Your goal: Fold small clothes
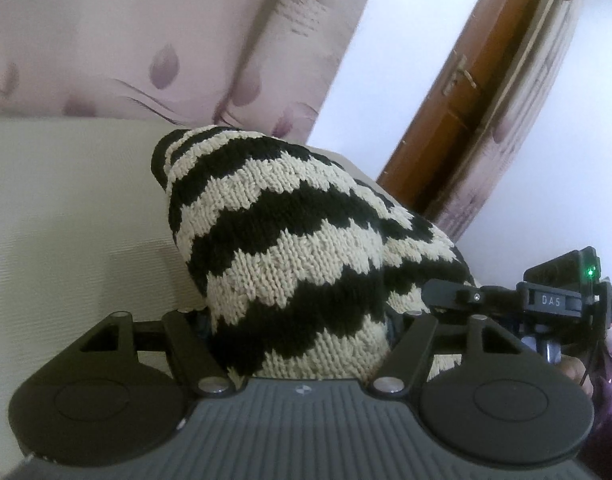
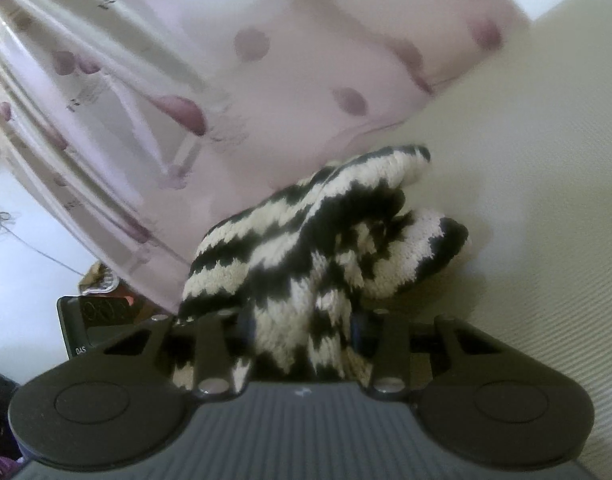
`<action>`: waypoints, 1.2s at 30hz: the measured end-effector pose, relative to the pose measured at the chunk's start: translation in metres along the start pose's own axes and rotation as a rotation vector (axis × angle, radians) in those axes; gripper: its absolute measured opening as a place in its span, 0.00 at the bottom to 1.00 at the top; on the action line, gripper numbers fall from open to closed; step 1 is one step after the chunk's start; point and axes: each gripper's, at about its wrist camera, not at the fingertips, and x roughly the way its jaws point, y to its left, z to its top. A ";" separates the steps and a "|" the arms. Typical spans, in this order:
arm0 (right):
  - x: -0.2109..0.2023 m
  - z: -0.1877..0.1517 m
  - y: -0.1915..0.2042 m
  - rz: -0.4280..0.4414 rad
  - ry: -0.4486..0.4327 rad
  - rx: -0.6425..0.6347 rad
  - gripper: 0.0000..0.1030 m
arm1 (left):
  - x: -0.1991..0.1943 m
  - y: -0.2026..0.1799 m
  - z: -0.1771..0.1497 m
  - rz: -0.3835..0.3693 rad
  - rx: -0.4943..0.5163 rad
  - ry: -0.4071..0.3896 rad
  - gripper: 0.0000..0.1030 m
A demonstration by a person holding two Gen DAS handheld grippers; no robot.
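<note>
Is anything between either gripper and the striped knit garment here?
Nothing visible. The striped knit garment already sits between the fingers of the left gripper, and the right gripper also has it bunched between its fingers, above the cream surface.

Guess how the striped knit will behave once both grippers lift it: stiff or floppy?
Likely floppy: the striped knit already bunches and folds between the right gripper jaws. Probably grippy, given the coarse yarn near the left gripper. Looks light, hanging loosely above the cream surface.
</note>
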 end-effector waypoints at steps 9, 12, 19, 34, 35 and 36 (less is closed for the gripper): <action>0.029 -0.035 0.051 0.075 0.037 0.001 0.38 | -0.077 0.023 -0.021 0.075 -0.004 -0.017 0.67; 0.040 -0.049 0.060 0.089 0.051 0.010 0.38 | -0.094 0.033 -0.029 0.098 -0.009 -0.011 0.67; 0.067 -0.075 0.069 0.092 0.084 0.039 0.38 | -0.110 0.052 -0.042 0.149 -0.037 -0.003 0.67; 0.099 -0.089 0.073 0.037 0.131 0.037 0.38 | -0.107 0.074 -0.051 0.183 -0.048 0.019 0.68; 0.100 -0.089 0.072 0.033 0.134 0.037 0.38 | -0.107 0.074 -0.052 0.185 -0.048 0.019 0.68; 0.102 -0.089 0.072 0.029 0.135 0.038 0.38 | -0.106 0.075 -0.052 0.188 -0.046 0.019 0.68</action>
